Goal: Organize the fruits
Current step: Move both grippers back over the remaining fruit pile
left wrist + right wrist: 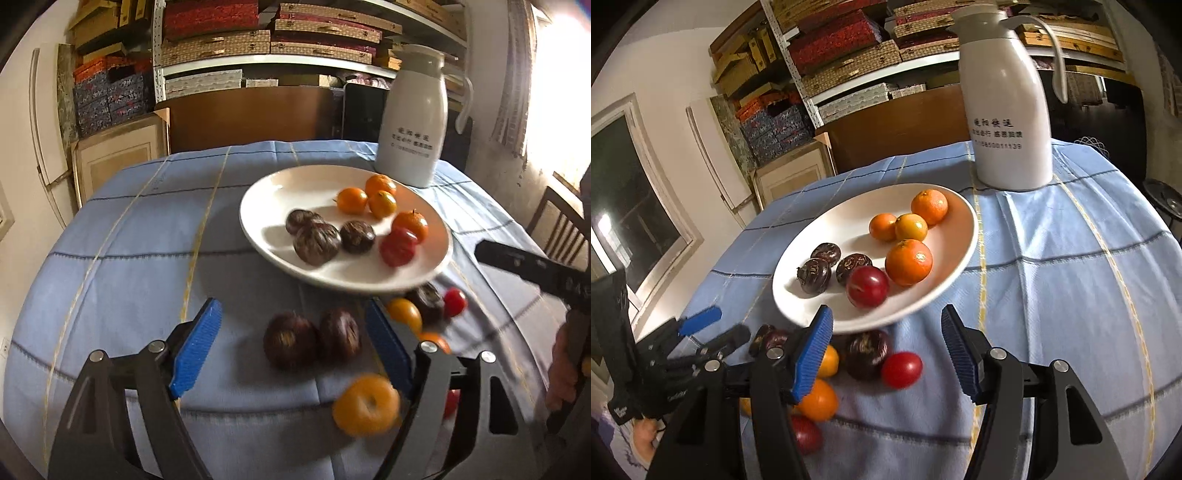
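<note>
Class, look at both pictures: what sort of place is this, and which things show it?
Probably a home dining corner doubling as storage: a table with a blue checked tablecloth, a white jug, and shelves stacked with boxes behind.

light: window glare right | near fruit motion-blurred | fisheye-bent edges, dark corners

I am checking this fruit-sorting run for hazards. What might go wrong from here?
1. Loose round fruit could roll: the orange fruit lies near the table's near edge.
2. The white plate is crowded; the red fruit near its rim might get knocked off.
3. The left gripper and right gripper work close together and could collide.
</note>
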A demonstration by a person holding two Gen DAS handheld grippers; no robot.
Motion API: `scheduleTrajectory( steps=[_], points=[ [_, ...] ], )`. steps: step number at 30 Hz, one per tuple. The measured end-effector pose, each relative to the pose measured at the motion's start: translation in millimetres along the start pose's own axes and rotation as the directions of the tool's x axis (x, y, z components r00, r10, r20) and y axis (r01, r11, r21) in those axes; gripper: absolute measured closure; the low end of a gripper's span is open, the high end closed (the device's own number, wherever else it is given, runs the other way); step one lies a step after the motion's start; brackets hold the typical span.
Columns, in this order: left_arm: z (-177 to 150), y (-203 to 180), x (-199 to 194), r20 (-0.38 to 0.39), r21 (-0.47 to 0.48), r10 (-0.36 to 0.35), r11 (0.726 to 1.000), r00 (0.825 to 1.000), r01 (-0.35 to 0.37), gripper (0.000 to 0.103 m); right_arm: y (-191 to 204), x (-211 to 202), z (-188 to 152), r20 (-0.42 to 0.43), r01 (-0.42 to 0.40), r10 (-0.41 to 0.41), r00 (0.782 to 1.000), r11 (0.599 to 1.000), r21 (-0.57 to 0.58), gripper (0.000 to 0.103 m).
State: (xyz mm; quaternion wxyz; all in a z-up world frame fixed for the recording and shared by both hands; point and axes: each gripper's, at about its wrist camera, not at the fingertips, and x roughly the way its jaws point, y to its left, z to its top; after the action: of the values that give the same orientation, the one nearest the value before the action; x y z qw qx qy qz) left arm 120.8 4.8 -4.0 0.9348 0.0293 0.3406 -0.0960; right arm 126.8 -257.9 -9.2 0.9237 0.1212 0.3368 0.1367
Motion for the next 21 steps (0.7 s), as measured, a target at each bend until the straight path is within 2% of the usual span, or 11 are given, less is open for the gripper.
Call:
scheduleTrajectory(
  steps=[3, 7, 15, 21],
  points=[
    [-14.2, -6.4, -13.5, 0.005, 0.02, 0.003, 1.0, 1.0, -0.003, 0.018, -6.8, -10.9, -3.5, 0.019, -0.002, 0.001, 1.0, 1.0, 0.03, 0.037],
    [-33.8, -18.4, -17.6, -0.028, 0.061, 0.006, 0.998, 1.0, -0.004, 0.017, -17.1, -17.6, -5.9, 0.022, -0.003, 0.001, 1.0, 0.997, 0.073, 0.036],
    [-40.9, -34.1, -5.7, -0.07, 0.133, 0.033, 0.991, 0.997, -0.024, 0.017, -23.3, -16.0, -8.2, 0.006, 0.003, -0.004, 1.0, 0.996, 0.094, 0.035],
    [-40.5, -31.2, 9.6, -0.123, 0.124, 0.01, 0.992, 0.992, 0.006, 0.017, -19.2, -9.8, -9.2, -0.02, -0.002, 0.004, 1.0, 0.997, 0.077, 0.035]
  ],
)
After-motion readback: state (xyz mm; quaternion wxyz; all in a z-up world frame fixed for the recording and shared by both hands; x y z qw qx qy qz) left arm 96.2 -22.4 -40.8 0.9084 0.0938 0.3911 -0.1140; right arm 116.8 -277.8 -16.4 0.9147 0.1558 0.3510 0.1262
